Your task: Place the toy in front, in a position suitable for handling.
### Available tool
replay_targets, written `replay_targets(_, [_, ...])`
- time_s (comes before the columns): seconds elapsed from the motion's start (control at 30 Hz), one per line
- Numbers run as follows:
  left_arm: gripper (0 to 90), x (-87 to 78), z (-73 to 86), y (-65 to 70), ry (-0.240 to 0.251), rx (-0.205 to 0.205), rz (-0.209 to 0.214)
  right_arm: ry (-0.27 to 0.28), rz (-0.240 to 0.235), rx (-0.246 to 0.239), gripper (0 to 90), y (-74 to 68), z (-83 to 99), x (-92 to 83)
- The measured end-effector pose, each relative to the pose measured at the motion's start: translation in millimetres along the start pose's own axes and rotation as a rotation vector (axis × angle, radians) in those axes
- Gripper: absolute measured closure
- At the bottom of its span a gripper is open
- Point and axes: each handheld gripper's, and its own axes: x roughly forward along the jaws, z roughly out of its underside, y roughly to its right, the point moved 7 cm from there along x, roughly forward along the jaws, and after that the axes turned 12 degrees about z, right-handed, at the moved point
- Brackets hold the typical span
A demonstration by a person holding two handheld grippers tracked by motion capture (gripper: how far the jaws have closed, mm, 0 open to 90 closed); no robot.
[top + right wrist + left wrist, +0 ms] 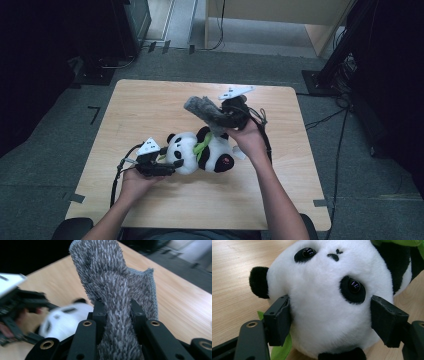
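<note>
The plush panda [200,152] lies on the table [150,100], near its middle. The left gripper [167,164] is at the panda's left, its jaws on both sides of the head. Behind the panda, the right gripper [222,117] holds a shaggy cloth [205,112] above the table.

Two handheld black grippers w/ grey plates, bare forearms

Left gripper [172,164], lower left of high view: black body, grey three-cornered plate on top, black cable looping off. Right gripper [226,120], upper centre: same build, same plate. Gripper views: matte black blocky jaws, brass-ringed screw holes along the arms. No sleeves visible.
</note>
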Motion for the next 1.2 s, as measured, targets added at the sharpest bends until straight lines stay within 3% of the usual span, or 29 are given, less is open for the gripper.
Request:
replay_targets(0.1, [25.4,-0.6,0.6,0.6,0.007,0.004,0.001,-0.009,-0.060,-0.028,72.0,-18.6,-10.0,15.6])
replay_targets(0.2, [25.5,-1.0,1.1,0.9,0.013,0.001,0.001,-0.036,-0.085,-0.084,72.2,-34.1,-10.9,33.5])
replay_targets(0.3, [25.5,-1.4,1.2,1.1,0.009,0.003,-0.001,-0.074,-0.111,-0.111,72.7,-44.9,-7.5,50.2])
replay_targets(0.53, [26.3,-2.3,2.7,4.5,0.015,0.021,-0.021,-0.112,-0.202,-0.096,72.5,-70.2,-8.5,67.3])
replay_targets(0.7, [26.2,-2.6,4.2,5.4,0.034,0.026,-0.034,-0.145,-0.225,-0.139,71.4,-83.8,-3.8,82.3])
replay_targets(0.8, [26.4,-2.4,4.2,5.9,0.034,0.015,-0.039,-0.184,-0.233,-0.159,71.0,-87.0,4.2,93.3])
replay_targets(0.93, [28.1,-1.6,3.2,5.0,0.015,-0.014,-0.035,-0.213,-0.252,-0.135,71.1,-84.0,11.9,100.9])
replay_targets(1.2, [31.3,-0.3,1.7,4.3,0.000,-0.023,-0.038,-0.213,-0.220,-0.126,72.0,-75.2,16.1,103.8])
